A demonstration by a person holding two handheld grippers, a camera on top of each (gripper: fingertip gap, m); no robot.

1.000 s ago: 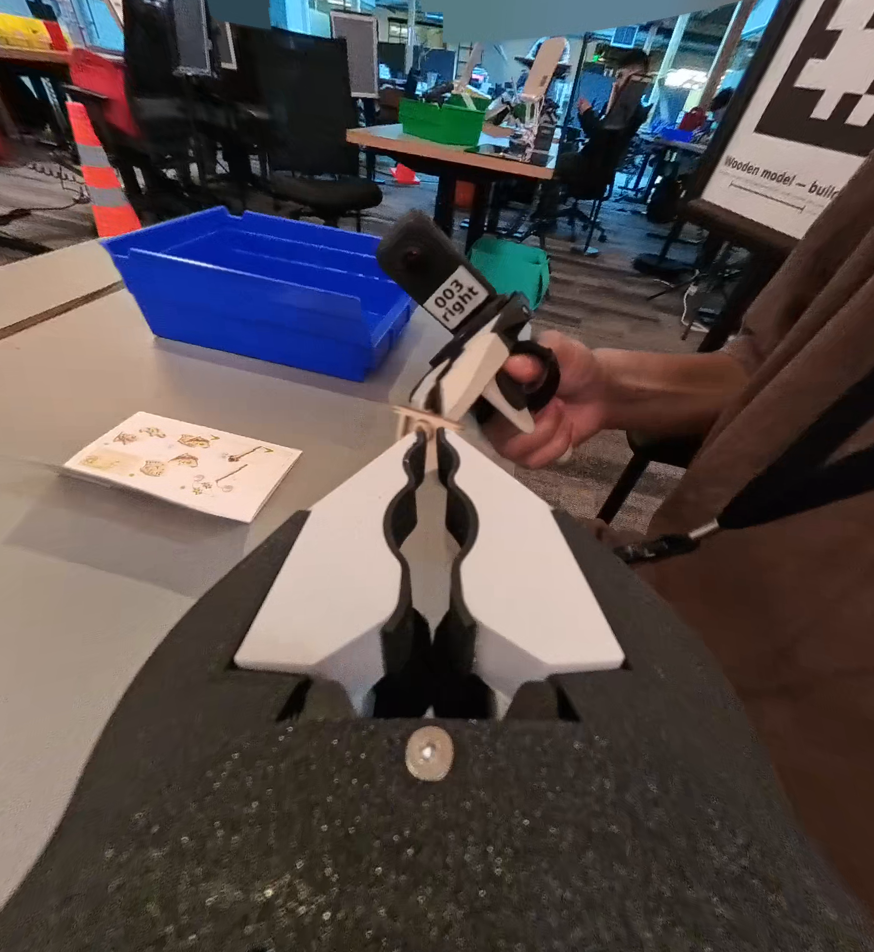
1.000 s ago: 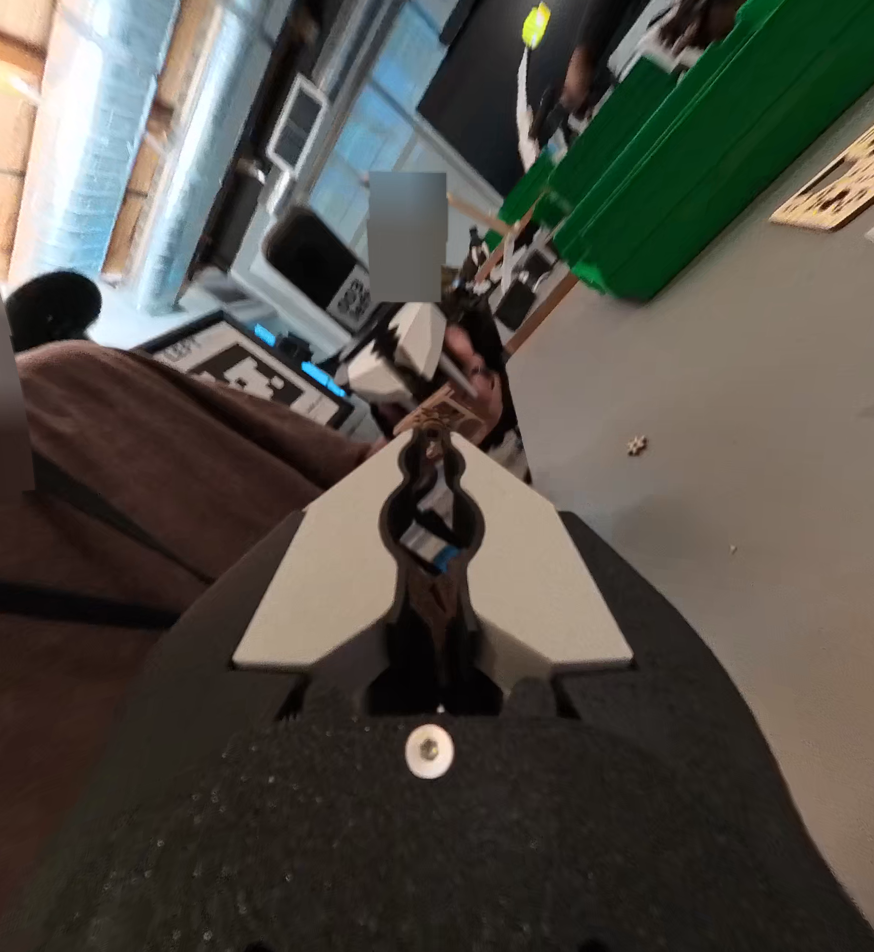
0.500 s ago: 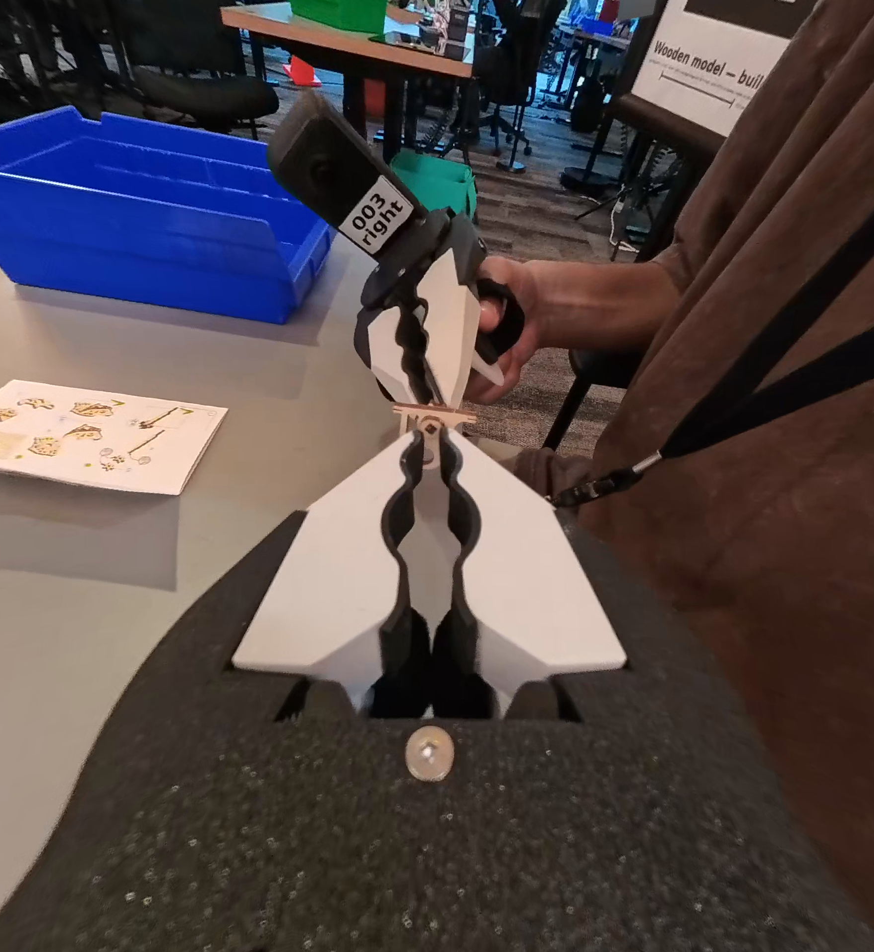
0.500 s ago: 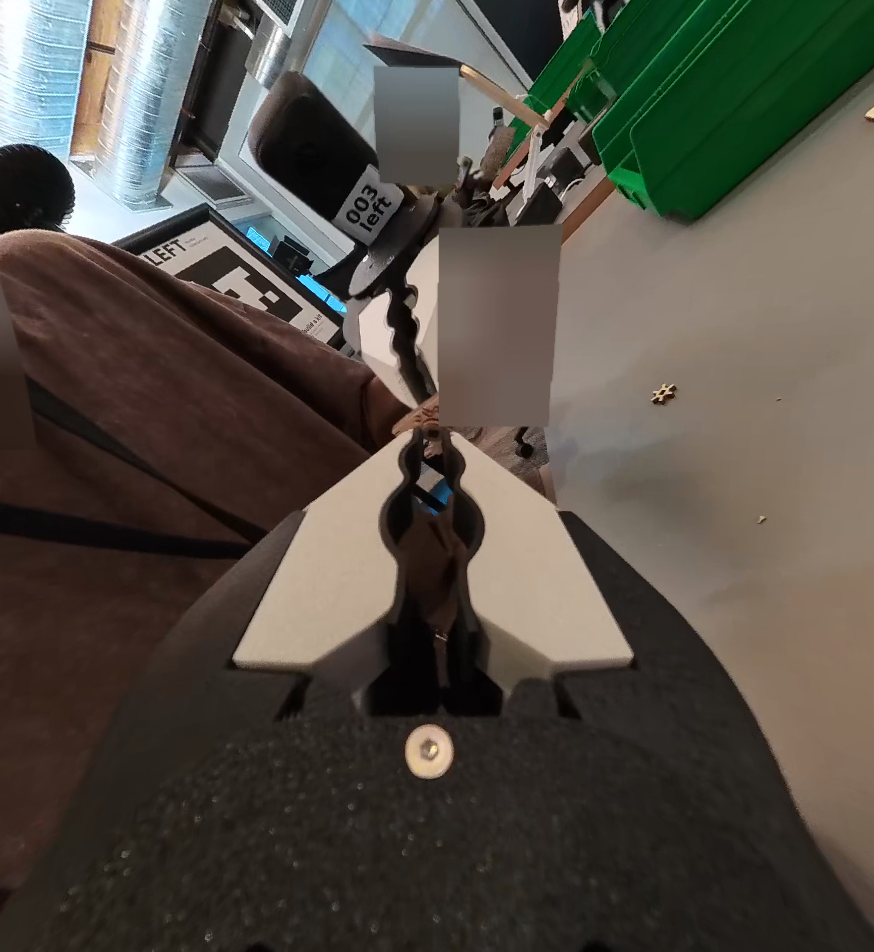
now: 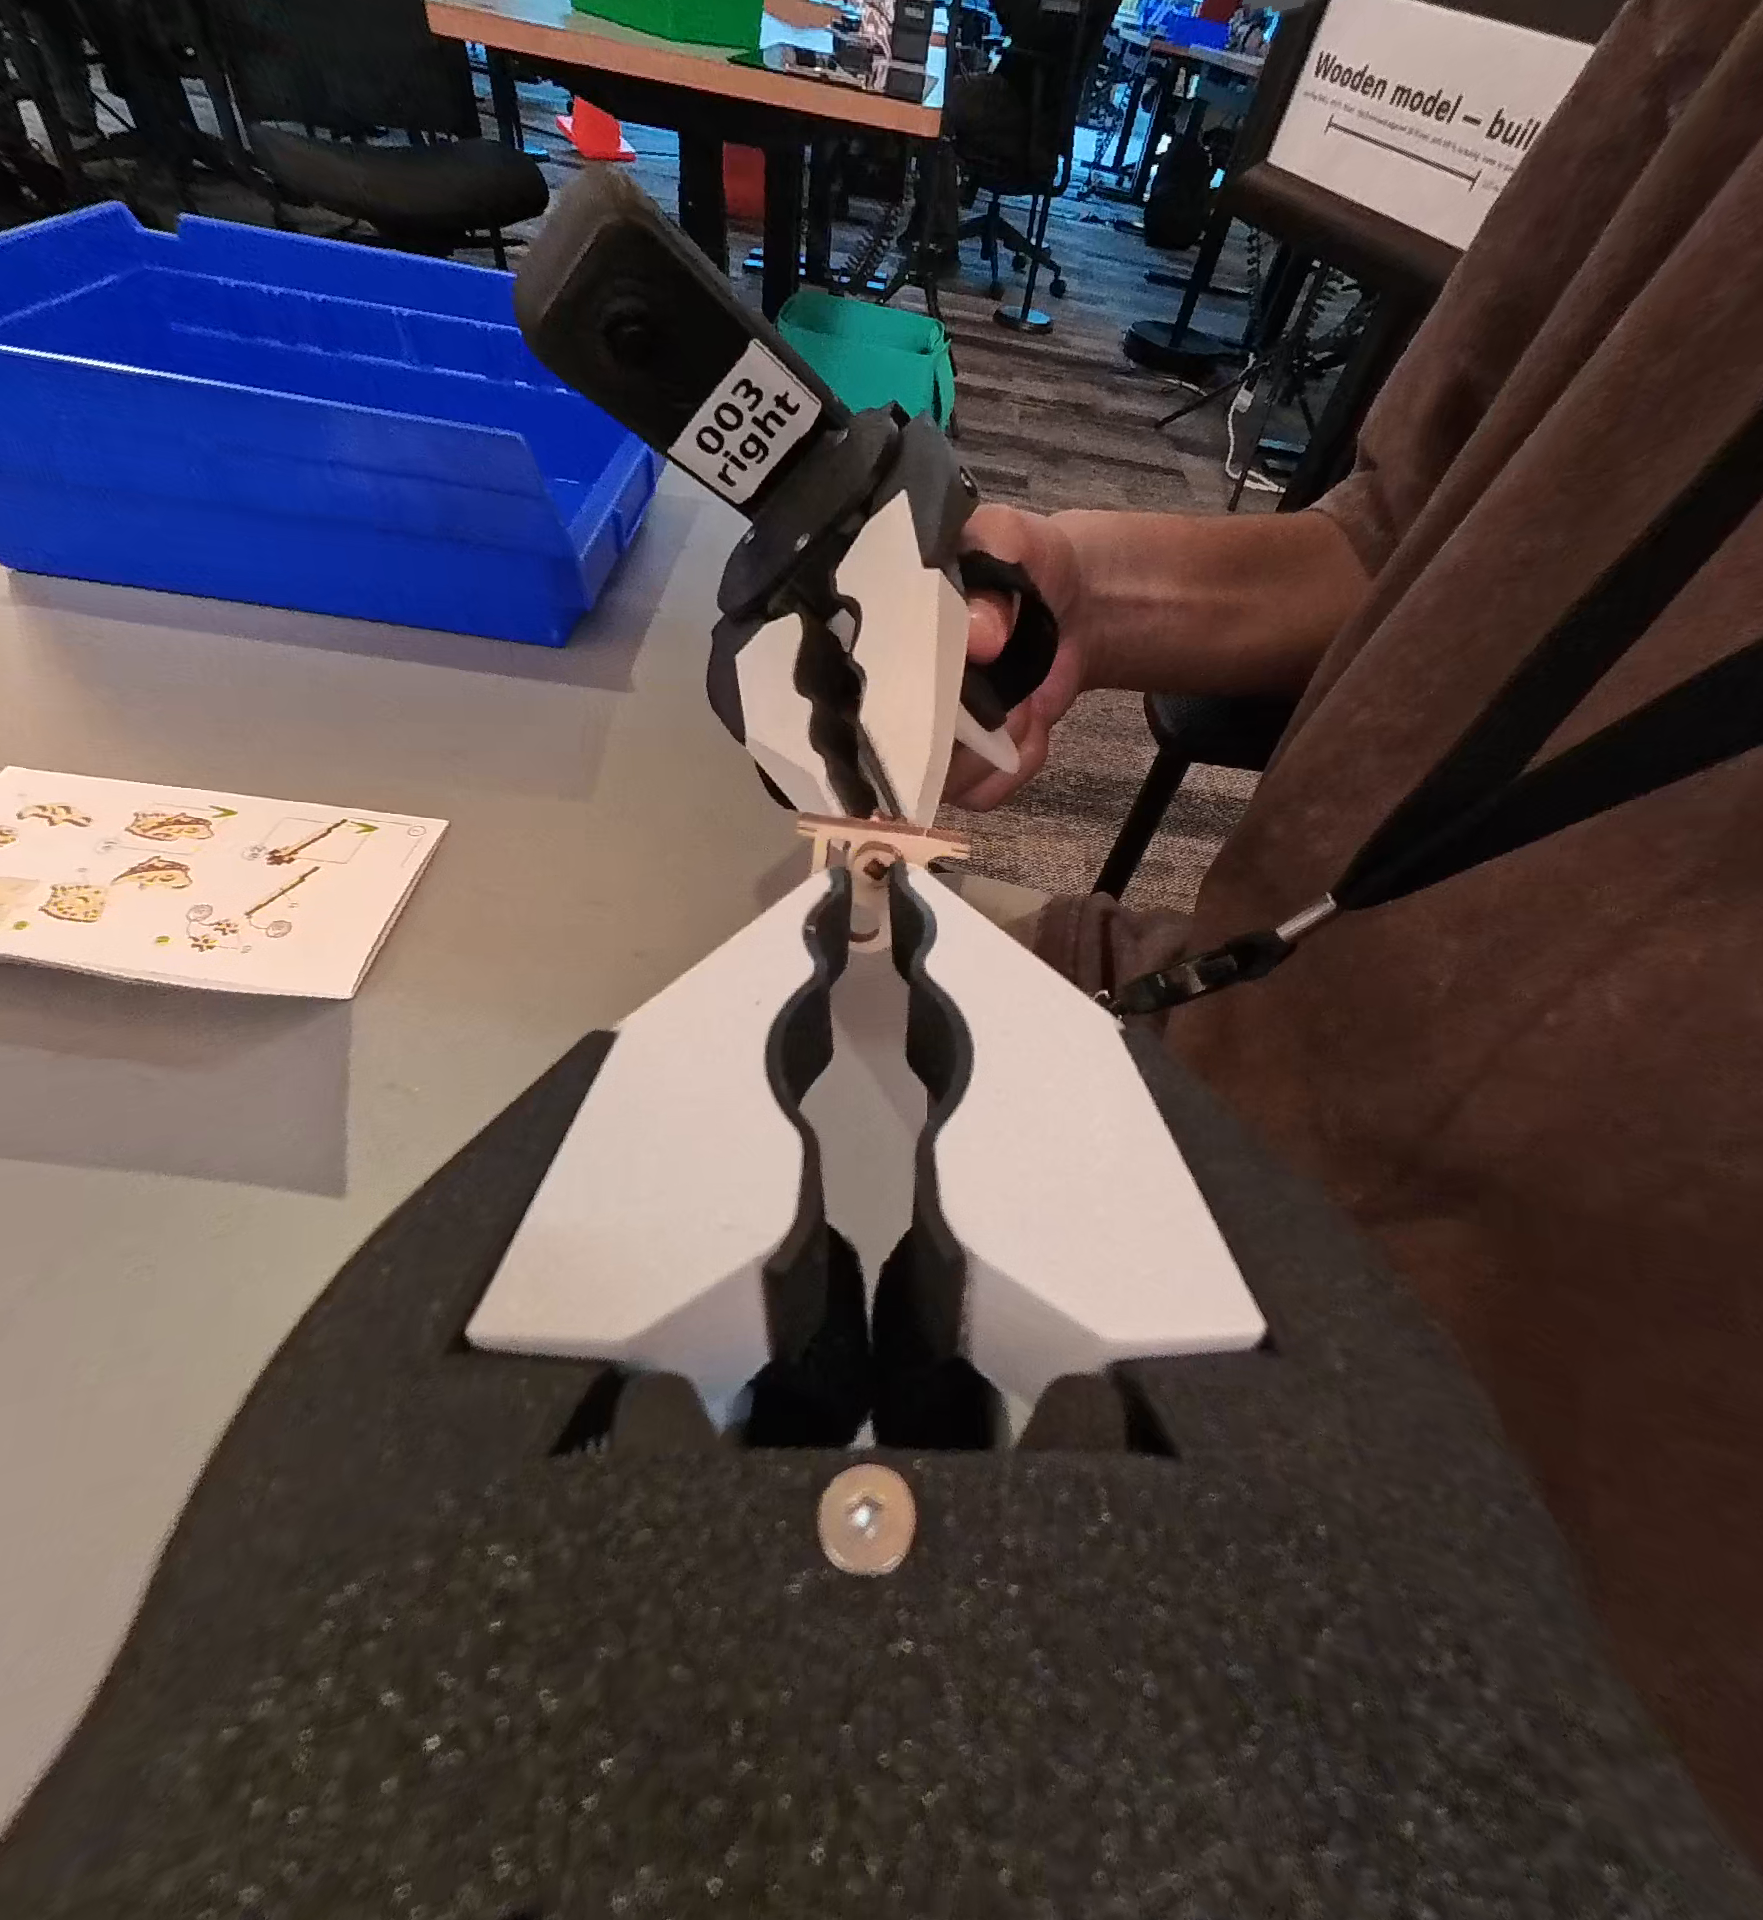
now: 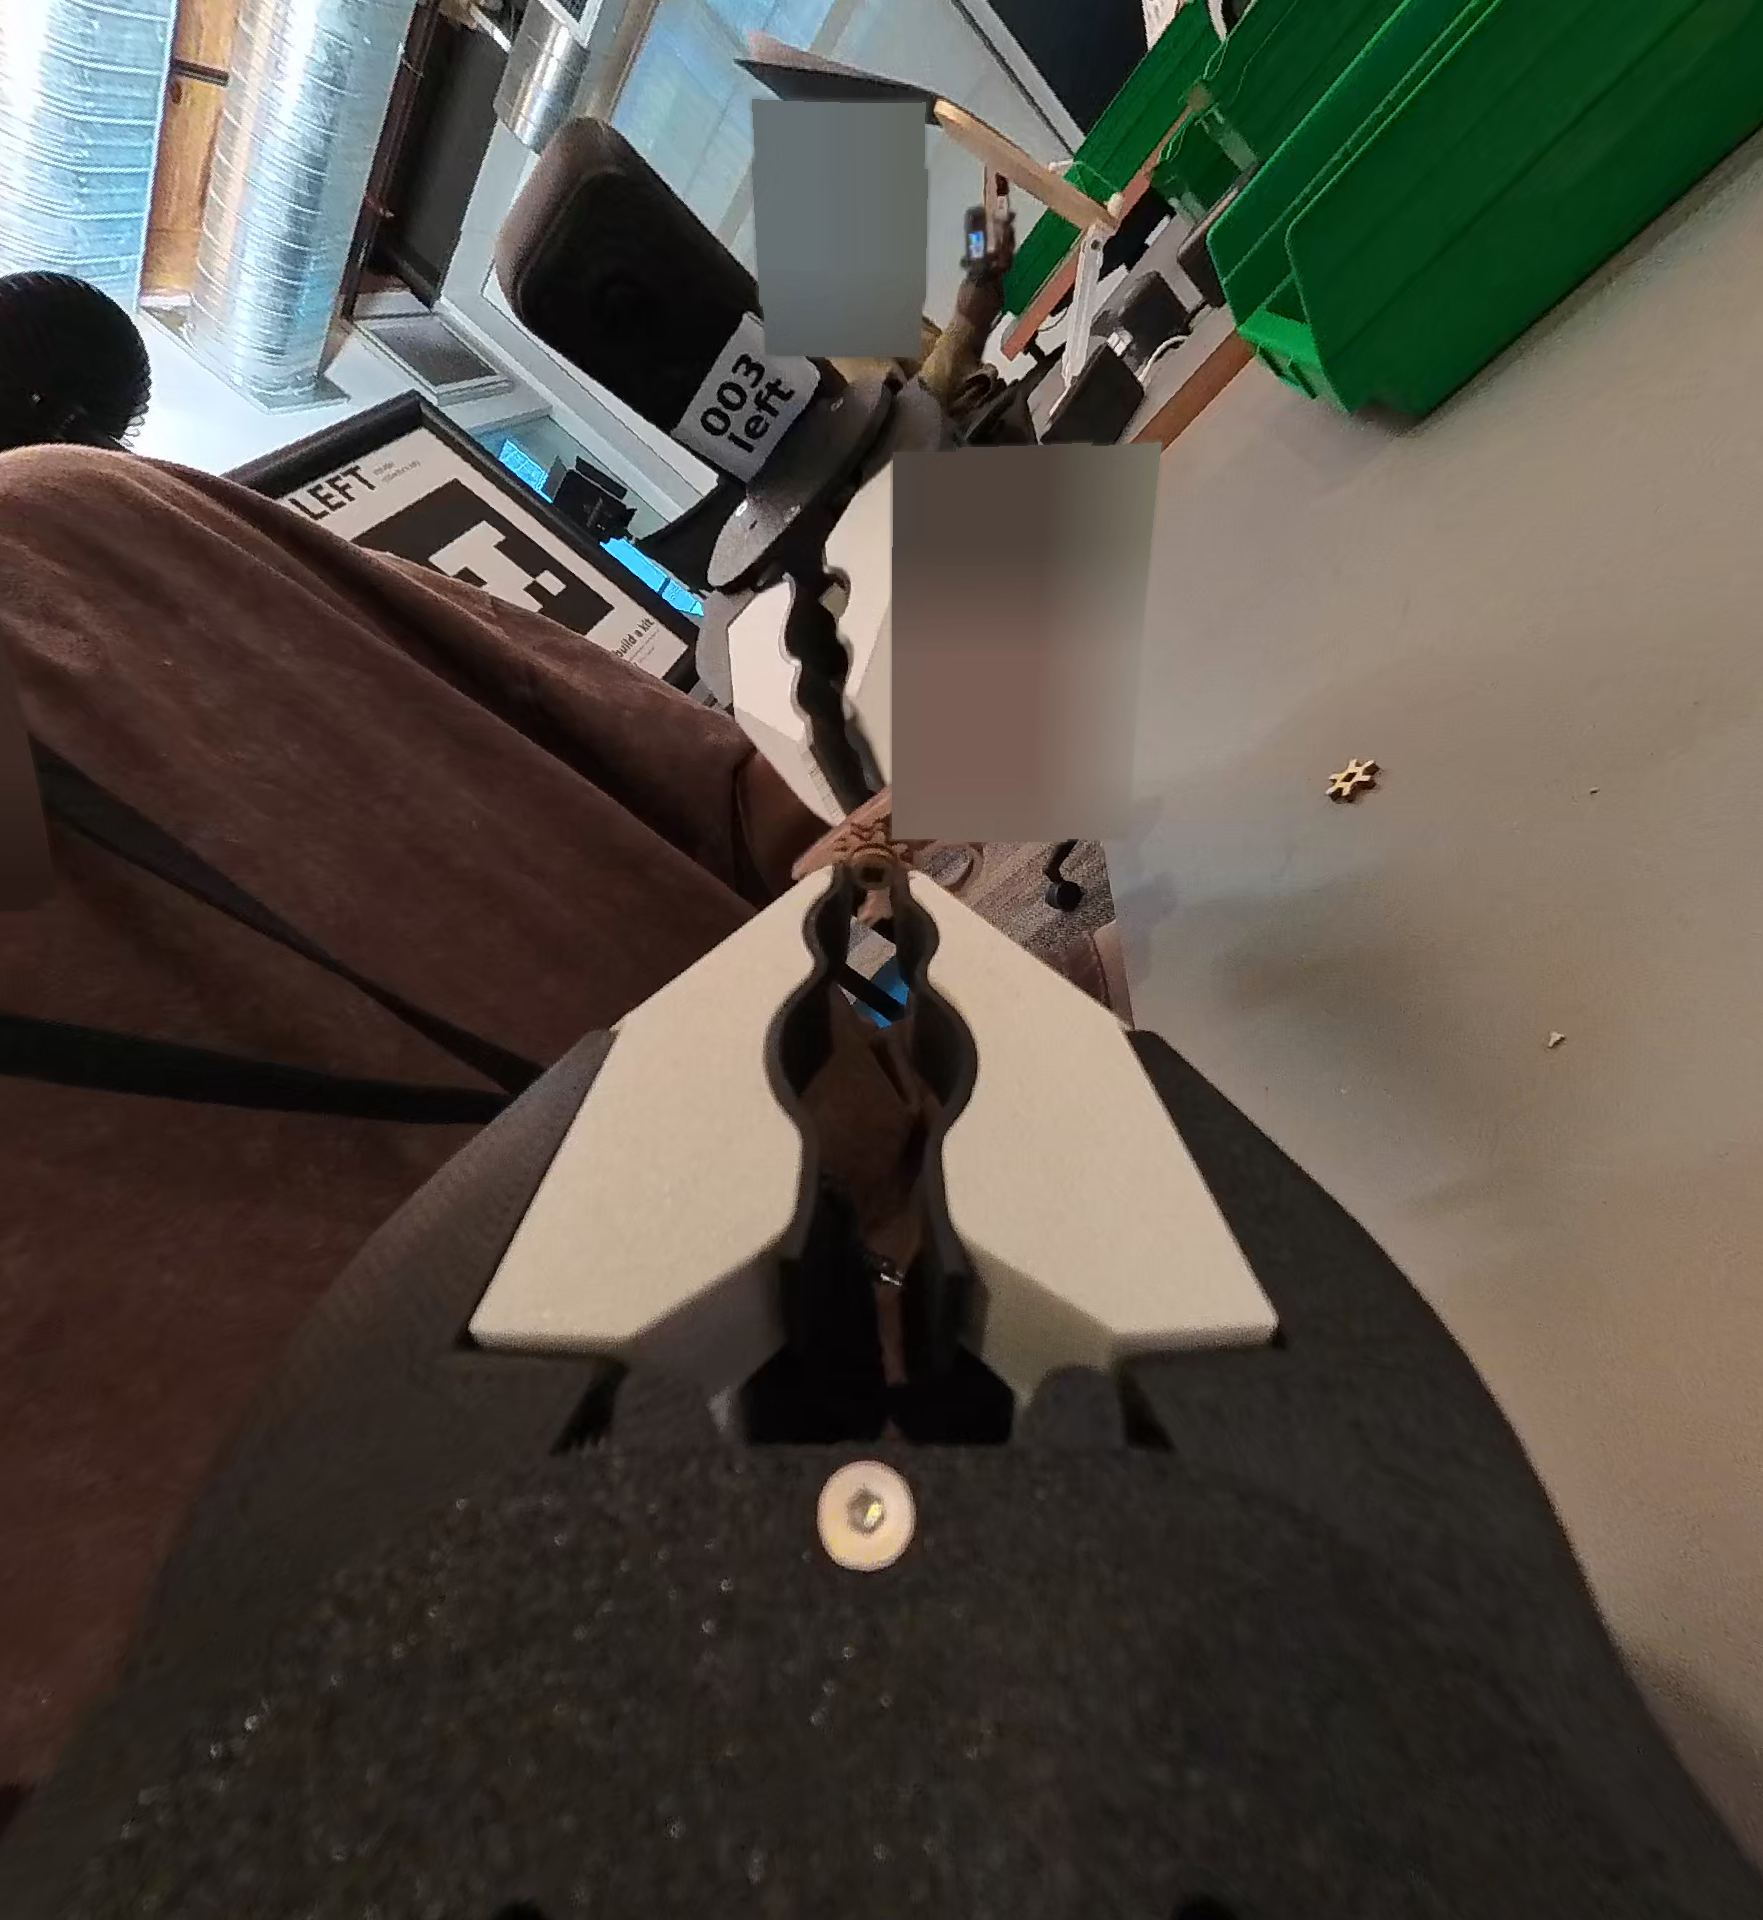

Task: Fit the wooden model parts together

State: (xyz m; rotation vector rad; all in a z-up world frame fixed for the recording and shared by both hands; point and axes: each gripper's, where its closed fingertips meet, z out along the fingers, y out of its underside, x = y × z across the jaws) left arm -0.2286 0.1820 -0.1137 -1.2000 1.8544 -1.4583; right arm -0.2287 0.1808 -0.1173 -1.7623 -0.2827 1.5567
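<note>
In the left wrist view my left gripper (image 5: pixel 864 885) is shut on a small wooden part with a round hole (image 5: pixel 872 864). A flat wooden strip (image 5: pixel 882 836) lies across the top of that part. My right gripper (image 5: pixel 872 808) points down from above, tip to tip with the left one, and is shut on the strip. In the right wrist view my right gripper (image 6: pixel 869 883) holds the wooden parts (image 6: pixel 861 850), and the left gripper (image 6: pixel 861 800) meets them from beyond, half covered by a mosaic patch. A hand holds the right gripper's handle.
A blue bin (image 5: pixel 285 416) stands at the back of the grey table (image 5: pixel 129 1195), and an instruction sheet (image 5: pixel 170 883) lies to the left. Green bins (image 6: pixel 1479 208) stand far right. A small wooden gear piece (image 6: pixel 1353 779) lies loose on the table. A brown sleeve fills the right side. Only a small space, under 4 cm, lies between the two pairs of fingers.
The right gripper has swung from pointing sideways to pointing down onto the left gripper's tips. Both grippers stay shut, with the wooden parts held together between them.
</note>
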